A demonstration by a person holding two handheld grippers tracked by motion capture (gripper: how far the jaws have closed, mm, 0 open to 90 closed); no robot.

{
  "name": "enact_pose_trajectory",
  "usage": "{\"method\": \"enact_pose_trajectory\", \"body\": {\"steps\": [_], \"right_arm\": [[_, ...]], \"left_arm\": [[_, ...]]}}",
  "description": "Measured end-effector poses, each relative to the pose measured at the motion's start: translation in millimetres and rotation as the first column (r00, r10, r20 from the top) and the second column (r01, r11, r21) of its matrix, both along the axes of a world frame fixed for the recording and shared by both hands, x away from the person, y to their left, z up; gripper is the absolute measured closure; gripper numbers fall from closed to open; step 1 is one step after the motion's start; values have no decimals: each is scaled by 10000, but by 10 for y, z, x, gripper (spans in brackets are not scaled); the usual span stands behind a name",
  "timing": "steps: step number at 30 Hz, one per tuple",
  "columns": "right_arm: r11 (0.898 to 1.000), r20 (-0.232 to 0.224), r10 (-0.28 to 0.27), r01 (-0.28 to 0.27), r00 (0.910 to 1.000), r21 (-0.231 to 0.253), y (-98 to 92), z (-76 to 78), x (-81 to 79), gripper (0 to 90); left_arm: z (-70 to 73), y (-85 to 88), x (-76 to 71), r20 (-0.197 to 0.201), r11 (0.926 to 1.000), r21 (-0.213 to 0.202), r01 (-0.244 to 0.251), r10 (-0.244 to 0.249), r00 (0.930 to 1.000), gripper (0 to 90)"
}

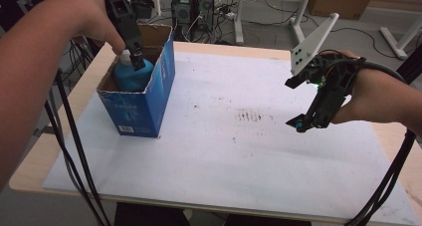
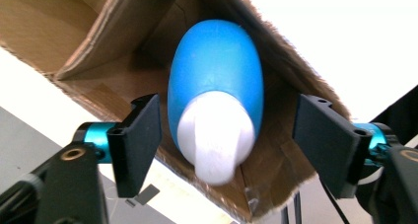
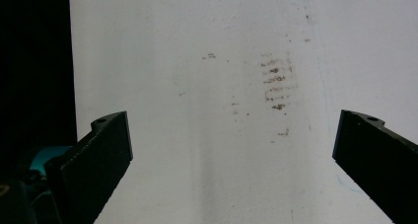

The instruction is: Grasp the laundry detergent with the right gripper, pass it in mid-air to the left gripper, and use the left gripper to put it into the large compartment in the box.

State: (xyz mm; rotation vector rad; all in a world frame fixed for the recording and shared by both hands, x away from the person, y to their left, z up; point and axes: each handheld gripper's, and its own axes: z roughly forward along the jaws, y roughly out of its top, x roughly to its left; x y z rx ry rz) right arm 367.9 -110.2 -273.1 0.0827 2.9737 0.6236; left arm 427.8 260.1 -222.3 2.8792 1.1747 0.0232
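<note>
A: Where is the bottle (image 1: 130, 72) right now?

B: It stands inside the box (image 1: 144, 104), a blue carton with an open top near the left end of the table (image 1: 239, 50). In the left gripper view its blue body sits deep in the cardboard and the white cap (image 2: 215, 140) points up toward the camera.

A: And the left gripper (image 1: 136, 54)?

B: It hangs over the mouth of the box, tips down at the cap. Its jaws are spread, one on each side of the cap, with a clear gap on both sides. They touch nothing.

A: So is the bottle going in or coming out?

B: The pictures alone do not settle that. If it is being packed, the job looks close to finished: the bottle is in the box and free of the jaws, and only lifting the hand away is left. If it is being fetched, the grip has not yet been made, and closing on the cap and lifting are both still to do.

A: What is the right gripper (image 1: 294, 102) doing?

B: It hovers above the white sheet (image 1: 259, 156) on the right side, well apart from the box. Its jaws are wide open and hold nothing; under them is just paper with some brown smudges (image 3: 277, 83).
</note>
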Motion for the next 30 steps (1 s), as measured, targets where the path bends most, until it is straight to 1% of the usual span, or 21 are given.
{"method": "enact_pose_trajectory", "body": {"steps": [2, 4, 5, 6, 7, 10, 11, 13, 14, 15, 16, 18, 20, 22, 25, 26, 28, 30], "right_arm": [[9999, 12, 7, -7, 10000, -108, -13, 5, 8, 6], [9999, 18, -27, 27, 10000, -160, -24, 11, 13, 6], [9999, -10, -19, 19, 10000, -158, -30, 17, 19, 6], [9998, 3, -27, 27, 10000, -187, -35, 25, 22, 6], [9997, -3, -22, 22, 10000, -230, -40, 36, 27, 6], [9996, -64, 37, -39, 10000, -272, -49, 69, 35, 6], [9996, -74, 74, -76, 9999, -266, -50, 80, 37, 6], [9995, -84, 95, -97, 9999, -288, -50, 92, 37, 6], [9995, -84, 95, -97, 9999, -288, -50, 92, 37, 6], [9987, -137, 192, -198, 9997, -473, -43, 136, 46, 6], [9984, -138, 185, -192, 9997, -535, -40, 149, 47, 6], [9974, -193, 213, -226, 9996, -686, -32, 175, 58, 6], [9967, -221, 263, -279, 9994, -763, -25, 198, 72, 6], [9960, -248, 296, -315, 9993, -832, -15, 217, 82, 6], [9939, -310, 360, -390, 9989, -1034, -1, 243, 105, 6], [9929, -281, 433, -461, 9987, -1094, 1, 252, 119, 6], [9915, -382, 453, -496, 9982, -1206, 6, 271, 135, 6], [9919, -386, 399, -442, 9985, -1191, 8, 283, 154, 6]], "left_arm": [[63, -24, -25, 79, 10000, -4, 49, -49, 10000, 247], [121, -56, -49, 53, 9995, 78, 292, -293, 9996, 240], [144, -80, -67, 111, 9993, 107, 354, -355, 9993, 235], [179, -109, -83, 119, 9982, 151, 573, -575, 9983, 212], [196, -130, -98, 148, 9979, 138, 636, -638, 9979, 201], [275, -207, -138, 153, 9944, 225, 1034, -1037, 9945, 178], [295, -237, -154, 183, 9935, 207, 1117, -1121, 9935, 174], [295, -237, -154, 183, 9935, 207, 1117, -1121, 9935, 166], [372, -350, -201, 185, 9861, 191, 1648, -1651, 9861, 166], [383, -389, -223, 230, 9841, 161, 1771, -1774, 9839, 163], [391, -427, -242, 191, 9801, 164, 1977, -1980, 9800, 134], [400, -503, -272, 82, 9715, 90, 2368, -2369, 9715, 123], [404, -572, -288, 97, 9638, -13, 2667, -2667, 9637, 123], [395, -637, -301, 21, 9563, -70, 2923, -2923, 9563, 123], [368, -736, -318, -73, 9417, -93, 3362, -3363, 9417, 100], [357, -767, -324, -94, 9383, -105, 3455, -3456, 9383, 100], [333, -829, -322, -143, 9307, -142, 3656, -3658, 9306, 100], [309, -877, -315, -170, 9232, -155, 3839, -3842, 9231, 99]]}}
